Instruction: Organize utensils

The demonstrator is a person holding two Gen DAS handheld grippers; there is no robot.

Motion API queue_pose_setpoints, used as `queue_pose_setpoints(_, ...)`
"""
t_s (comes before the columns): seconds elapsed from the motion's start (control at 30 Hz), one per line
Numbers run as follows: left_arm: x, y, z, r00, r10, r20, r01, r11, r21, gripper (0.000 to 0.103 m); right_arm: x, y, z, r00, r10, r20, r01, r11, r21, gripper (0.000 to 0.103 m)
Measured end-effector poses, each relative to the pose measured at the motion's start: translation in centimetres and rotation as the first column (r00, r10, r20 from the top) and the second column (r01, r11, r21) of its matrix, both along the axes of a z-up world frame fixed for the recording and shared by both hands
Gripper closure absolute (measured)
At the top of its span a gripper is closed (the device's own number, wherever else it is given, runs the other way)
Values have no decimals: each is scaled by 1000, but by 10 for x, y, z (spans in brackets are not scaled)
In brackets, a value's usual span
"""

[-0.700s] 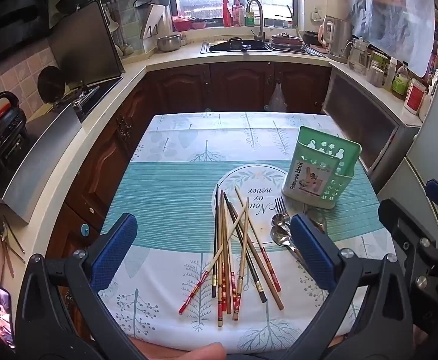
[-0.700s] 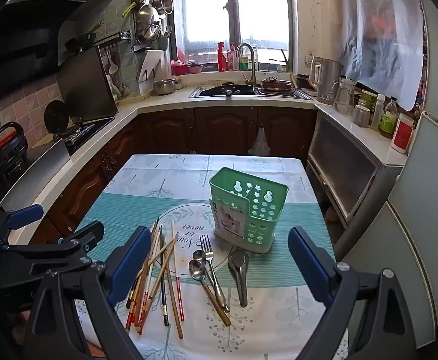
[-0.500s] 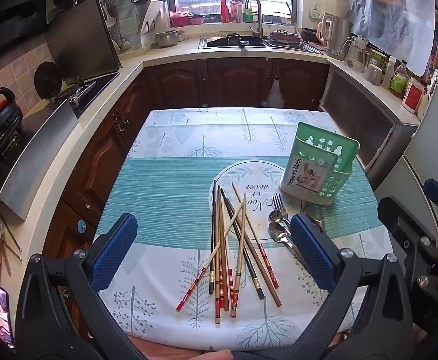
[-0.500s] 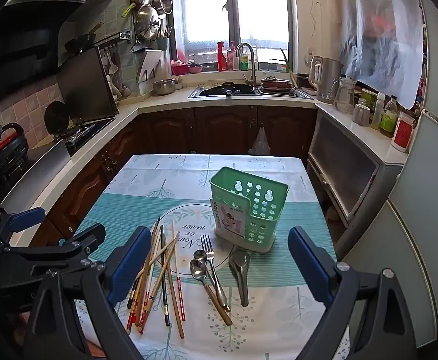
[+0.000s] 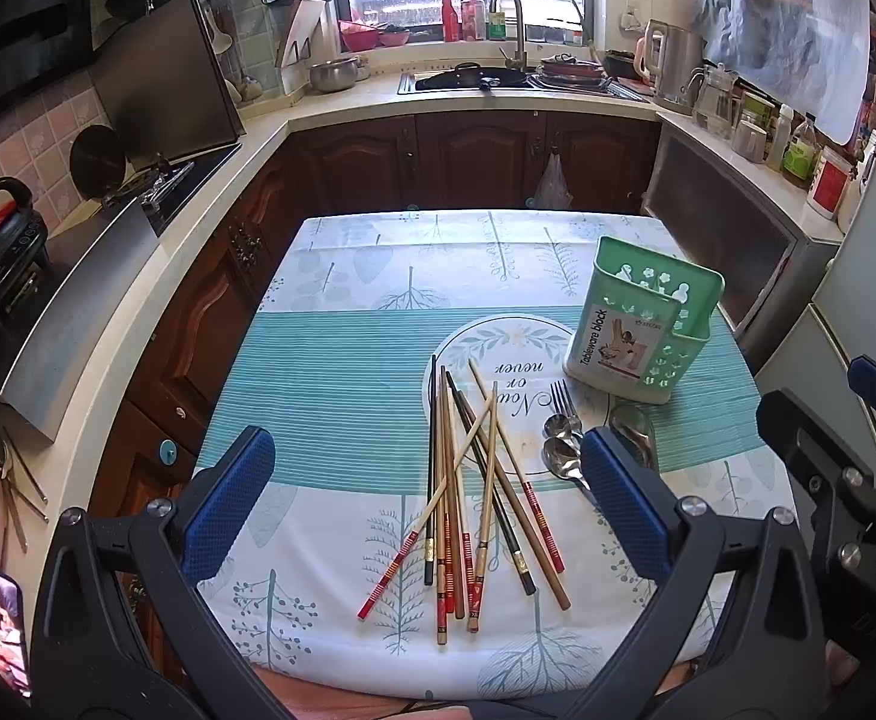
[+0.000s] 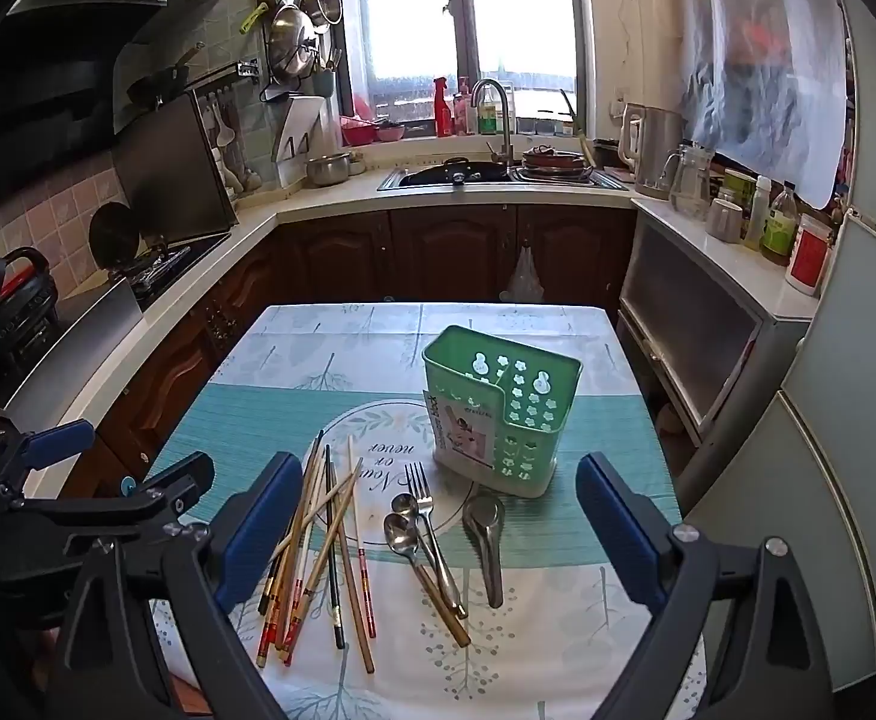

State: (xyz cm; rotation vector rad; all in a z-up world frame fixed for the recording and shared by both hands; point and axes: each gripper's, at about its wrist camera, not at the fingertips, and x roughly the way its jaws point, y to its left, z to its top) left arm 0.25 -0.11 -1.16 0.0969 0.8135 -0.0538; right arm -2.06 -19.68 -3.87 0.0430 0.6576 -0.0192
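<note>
Opening step: both tools, left [image 5: 423, 501] and right [image 6: 432, 531], gape empty above chopsticks [image 5: 468, 504]; next, grasp and load the green holder [image 6: 501, 408] ahead.

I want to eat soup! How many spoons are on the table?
3: two small shiny metal spoons beside the silver fork, one wide steel spoon before the green plastic holder. More may hide inside.

On the table [image 6: 294, 360], a utensil holder [image 6: 501, 414] stands right of centre, toward the far edge. Before it, nearer the front edge, lie a ladle [image 6: 486, 534], then to its left a fork [image 6: 423, 498] and two spoons [image 6: 402, 525], touching. Further left, a crossed heap of chopsticks [image 5: 468, 492] reaches toward the front edge. Behind the table, a sink [image 6: 456, 174] sits in the counter [image 6: 342, 192].
</note>
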Motion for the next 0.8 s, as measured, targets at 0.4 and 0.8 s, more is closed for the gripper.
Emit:
queue_pose_setpoints(0.4,-1,2,0,1000,-5,-8,5,1000,5,2,2,-3,-2,1000,-3,-3,3,1000,2,10)
queue_pose_setpoints(0.8,-2,4,-4,1000,-2,-23,2,1000,1,2,0,0,-10,1000,-4,-8,4,1000,6,10)
